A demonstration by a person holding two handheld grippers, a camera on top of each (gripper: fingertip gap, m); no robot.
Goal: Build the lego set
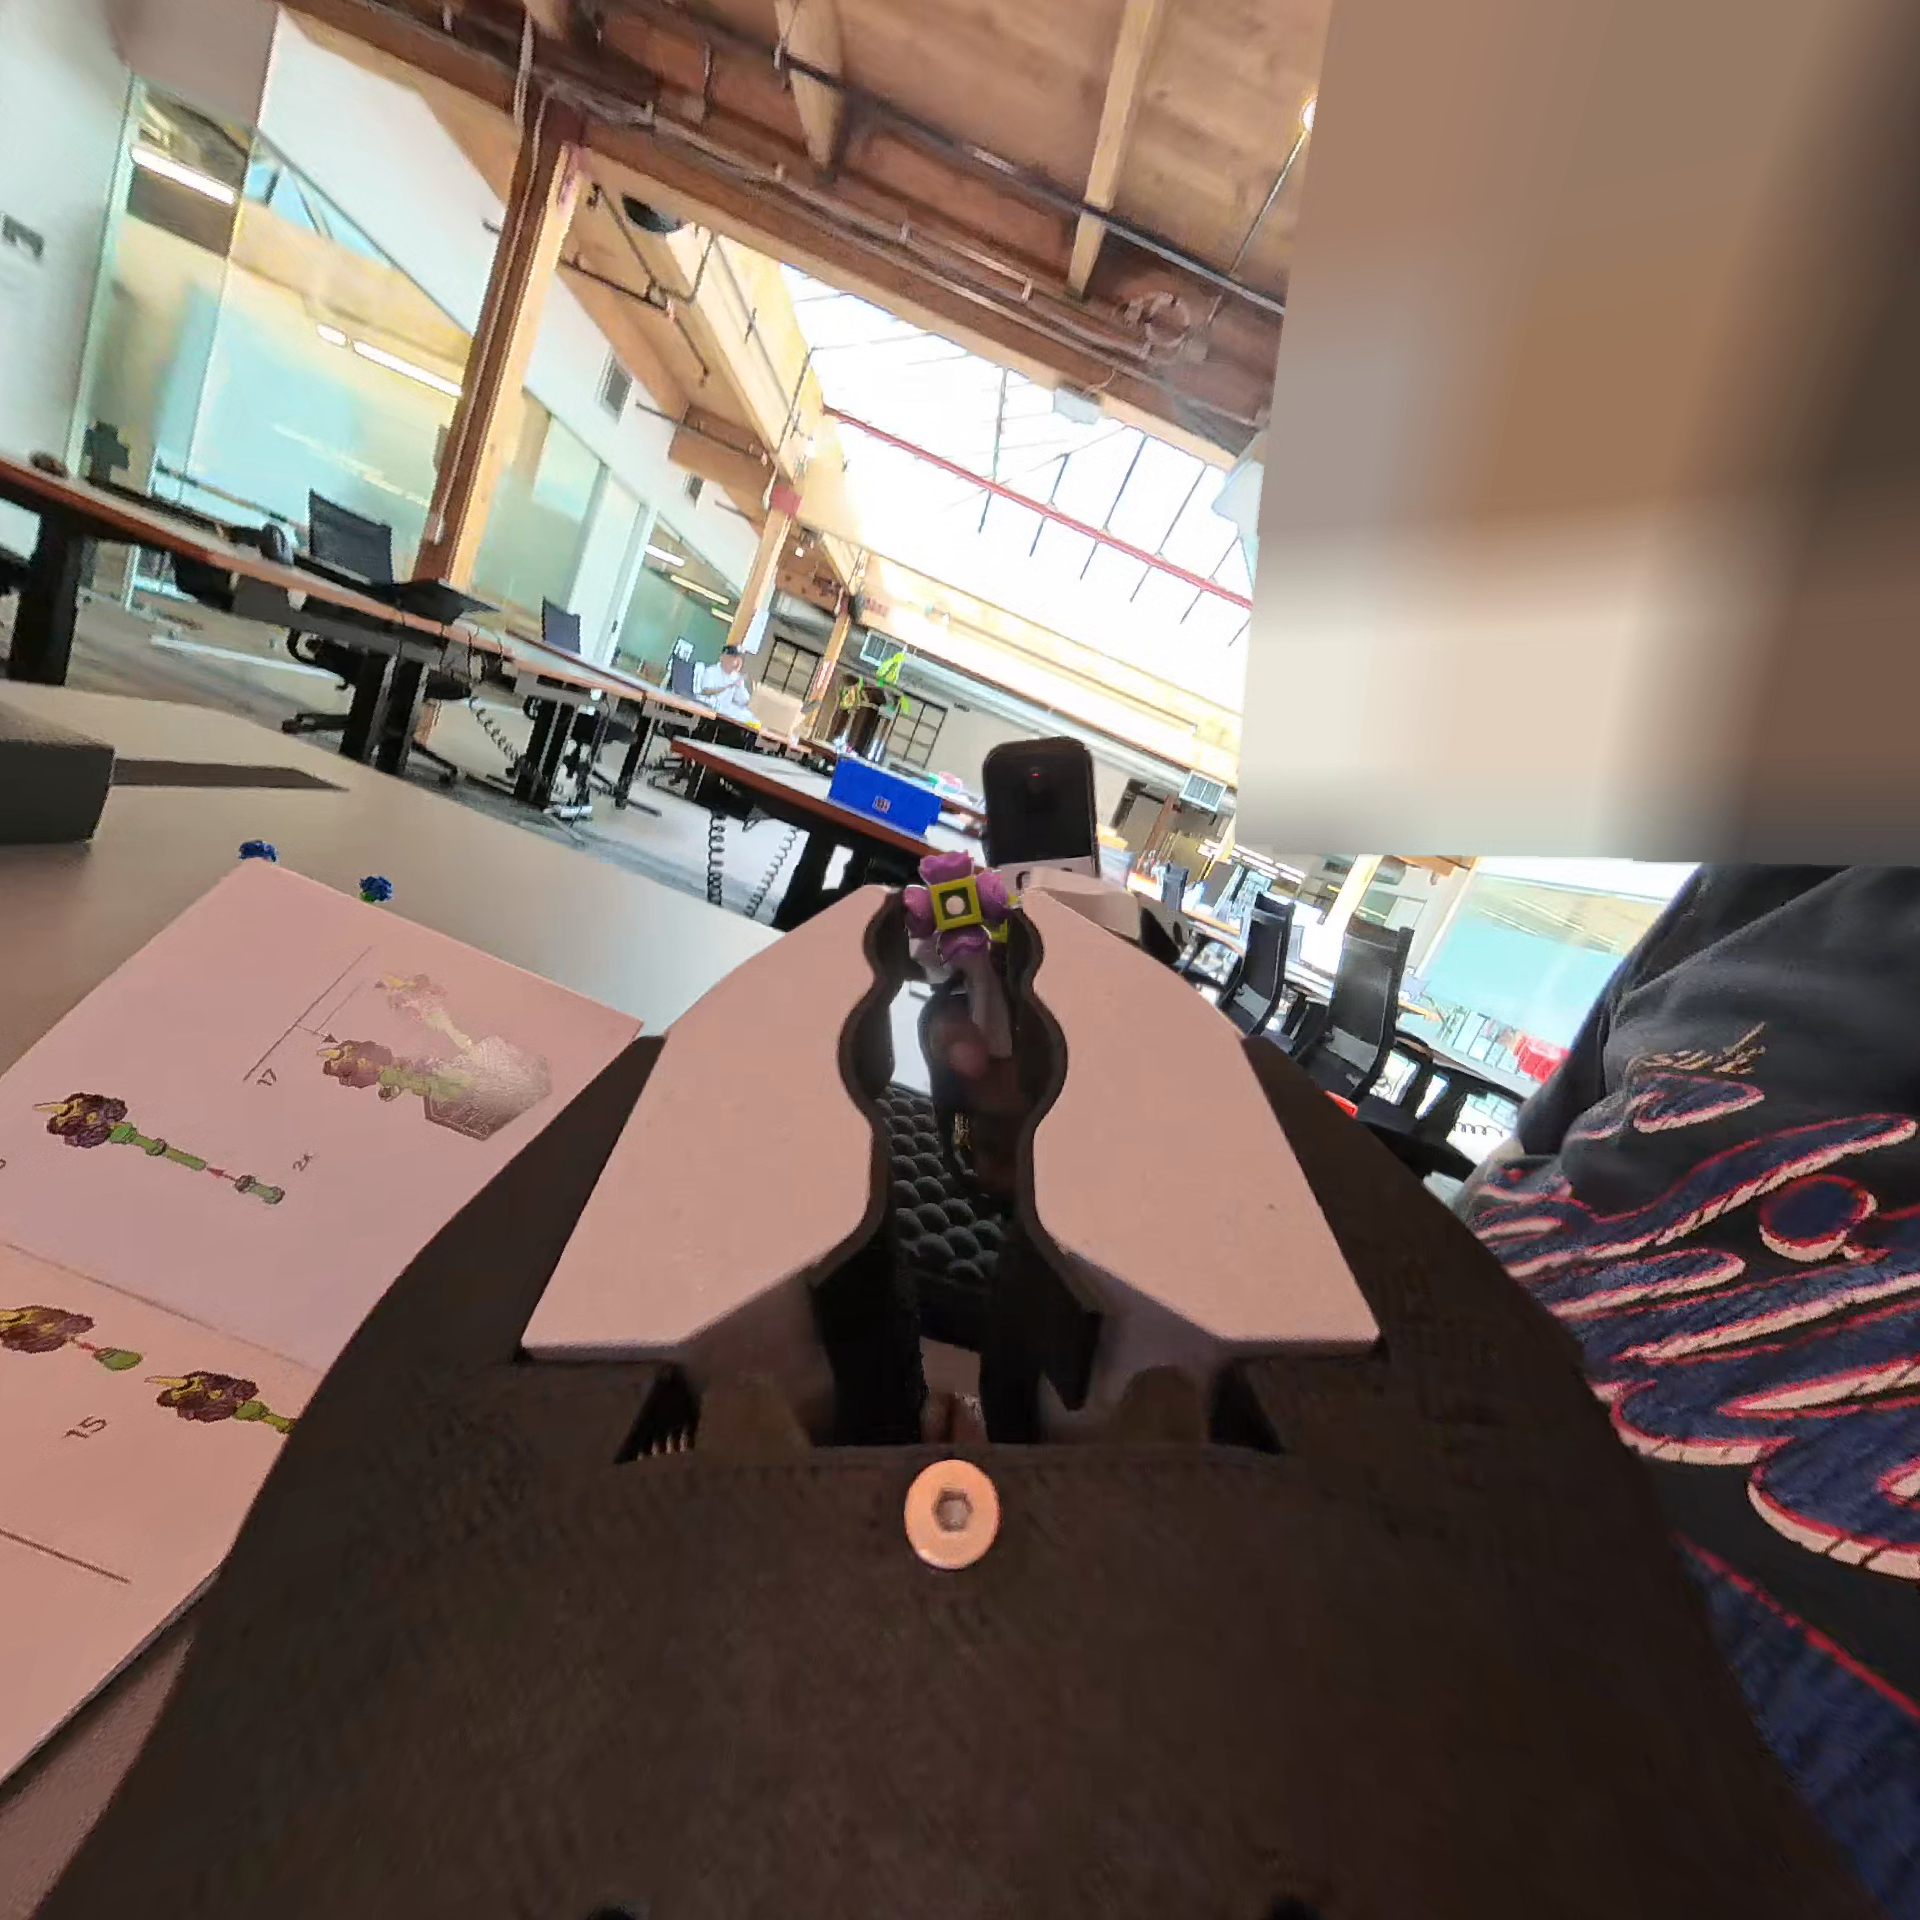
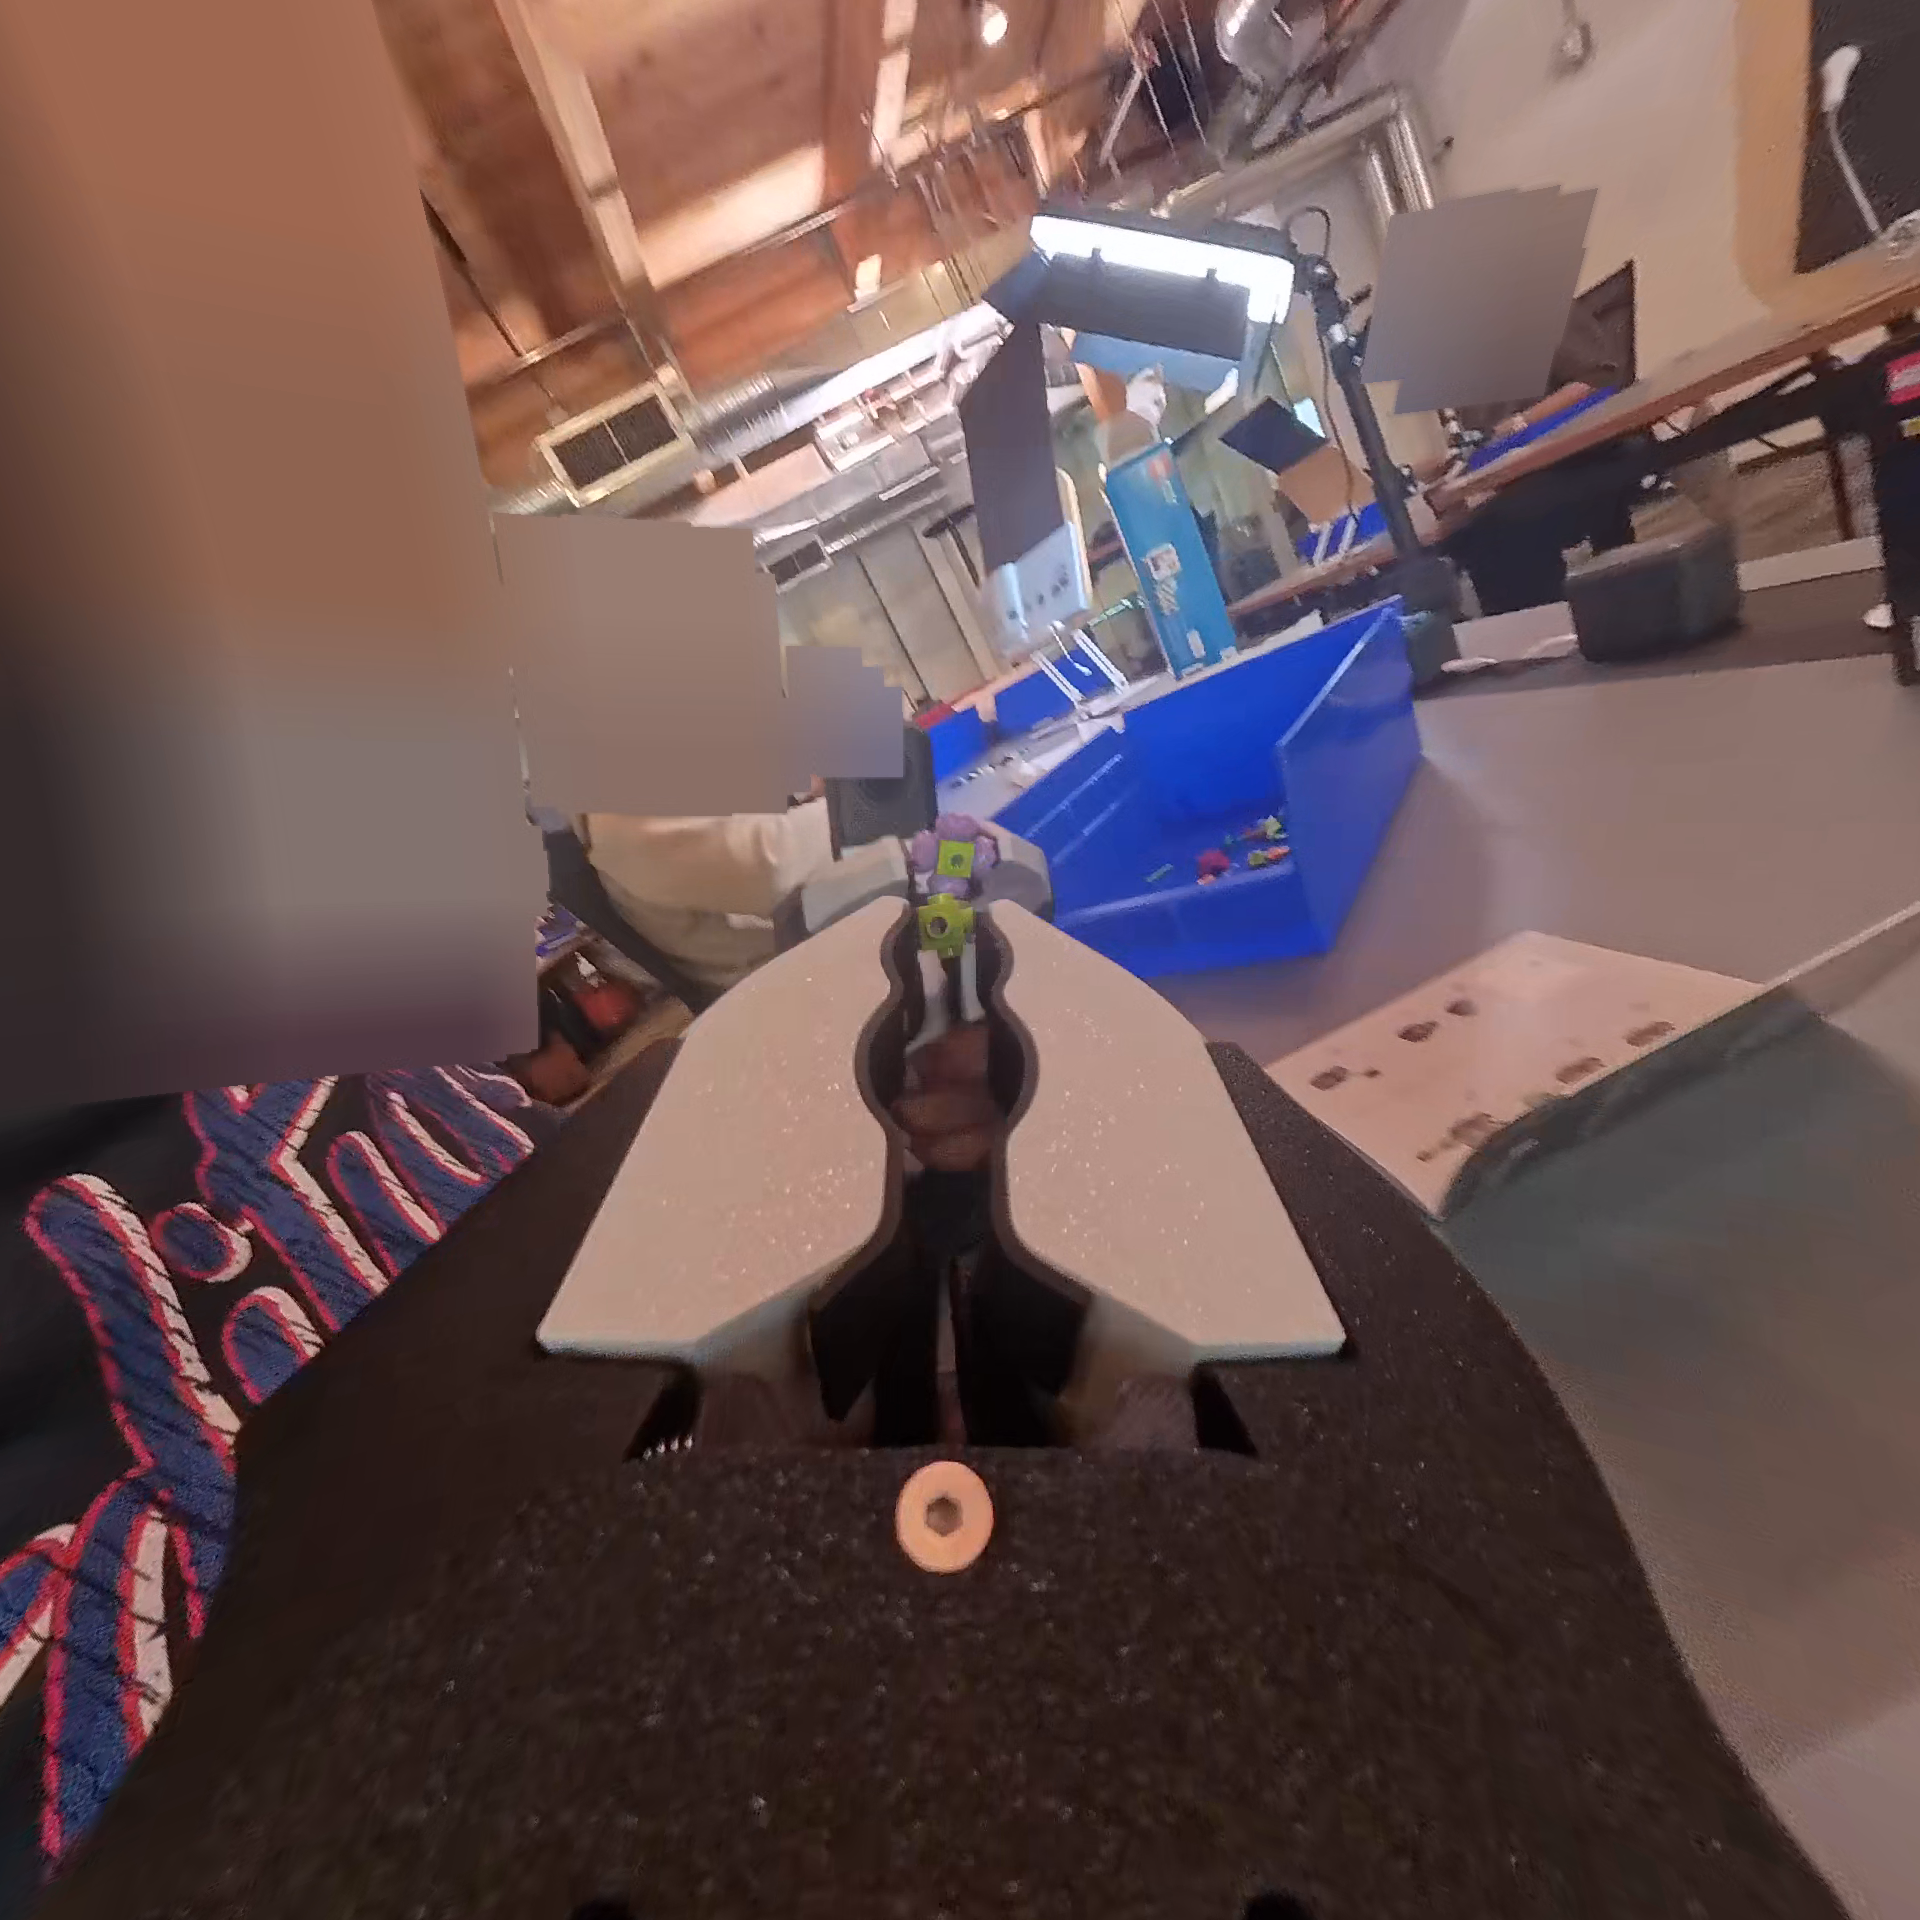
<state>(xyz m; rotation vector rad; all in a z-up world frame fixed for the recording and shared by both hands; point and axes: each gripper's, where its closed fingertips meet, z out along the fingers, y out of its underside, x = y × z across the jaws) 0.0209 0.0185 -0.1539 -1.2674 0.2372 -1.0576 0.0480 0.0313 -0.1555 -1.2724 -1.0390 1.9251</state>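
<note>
My left gripper (image 1: 956, 920) is shut on a small purple flower piece (image 1: 954, 902) with a lime square centre, held in the air above the grey table (image 1: 468, 883). My right gripper (image 2: 943, 930) is shut on a small lime-green piece (image 2: 941, 925). The two grippers face each other tip to tip. In the right wrist view the purple flower (image 2: 958, 854) sits just beyond the lime piece, touching or nearly touching it. The right gripper's camera body (image 1: 1039, 800) shows behind the flower in the left wrist view. The open instruction booklet (image 1: 260, 1143) lies on the table to the left.
Two small blue flower pieces (image 1: 258, 852) lie beyond the booklet, and a grey box (image 1: 52, 779) stands at the far left. A blue tray (image 2: 1340, 727) with several loose pieces (image 2: 1247, 847) sits on the table ahead right. A person's patterned dark shirt (image 1: 1714, 1247) is close by. The tips of one gripper are about 4 cm away from the tips of the other.
</note>
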